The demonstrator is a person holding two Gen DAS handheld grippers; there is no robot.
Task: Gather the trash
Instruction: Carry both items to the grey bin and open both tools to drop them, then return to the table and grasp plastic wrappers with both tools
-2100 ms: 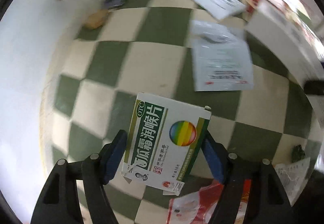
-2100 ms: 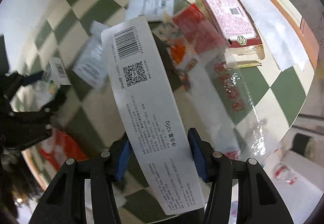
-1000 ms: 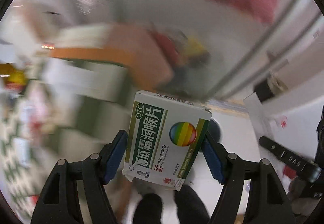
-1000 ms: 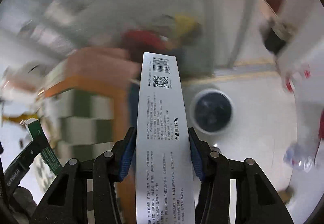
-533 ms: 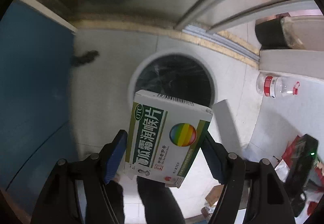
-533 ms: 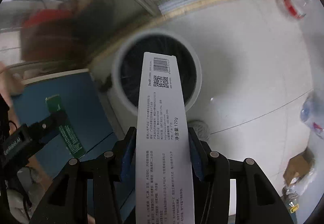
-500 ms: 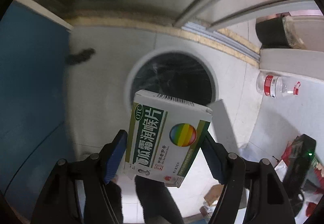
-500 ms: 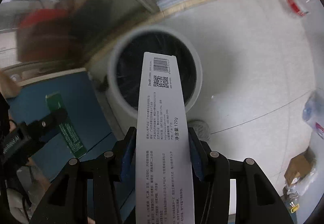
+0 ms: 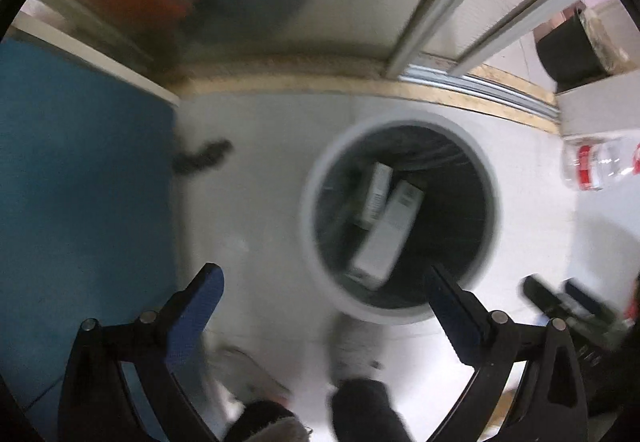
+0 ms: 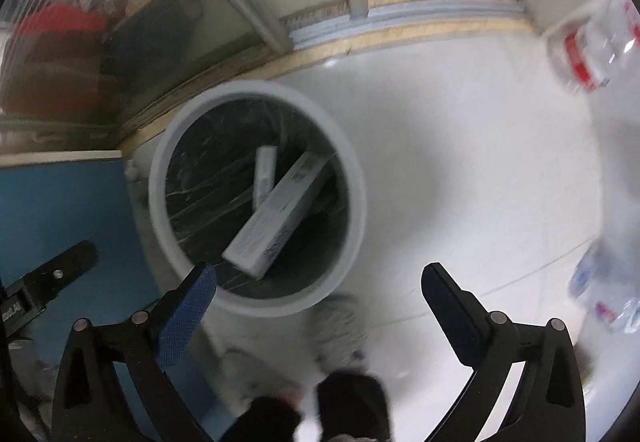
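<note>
A round white trash bin (image 9: 316, 230) with a black liner stands on the pale floor below me; it also shows in the right wrist view (image 10: 356, 194). Inside it lie a long white carton (image 10: 276, 214) and a smaller box (image 10: 264, 172), seen also in the left wrist view as the long carton (image 9: 386, 234) and the small box (image 9: 378, 194). My left gripper (image 9: 324, 292) is open and empty above the bin's near rim. My right gripper (image 10: 318, 284) is open and empty, just over the bin's near edge.
A blue panel (image 9: 72, 178) stands left of the bin. Clear plastic bottles (image 10: 592, 50) lie on the floor at right. A sliding door track (image 10: 400, 20) runs behind the bin. The person's shoes (image 10: 336, 330) are at the bottom. The left gripper's tip (image 10: 60, 274) shows at left.
Both grippers opened and let go. The green medicine box and the long white carton dropped into the bin. Both views shifted slightly over the bin.
</note>
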